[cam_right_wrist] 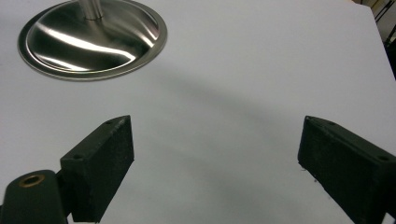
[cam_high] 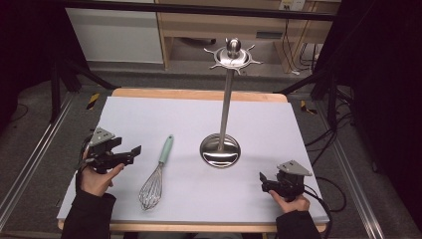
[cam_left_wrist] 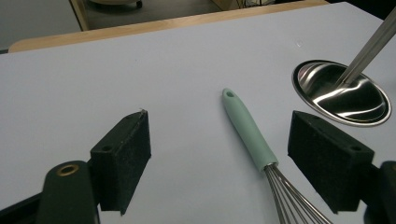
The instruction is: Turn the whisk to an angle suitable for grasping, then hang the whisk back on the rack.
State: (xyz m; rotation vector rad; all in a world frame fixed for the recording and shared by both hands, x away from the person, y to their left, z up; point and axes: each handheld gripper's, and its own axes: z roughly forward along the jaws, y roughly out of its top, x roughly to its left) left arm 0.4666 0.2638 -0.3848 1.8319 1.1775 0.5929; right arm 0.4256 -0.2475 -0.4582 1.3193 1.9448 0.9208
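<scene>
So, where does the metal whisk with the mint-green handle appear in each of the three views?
High view: the metal whisk with the mint-green handle lies left of centre, between the left gripper and the round steel stand base.
Left gripper view: lower centre-right, between the open jaws.
Right gripper view: the whisk is not in it.
Shared landmark: the stand base.

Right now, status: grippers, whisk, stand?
Left gripper open, empty, beside whisk. Right gripper open, empty. Whisk flat on table, untouched. Steel stand upright, hooks bare.
</scene>
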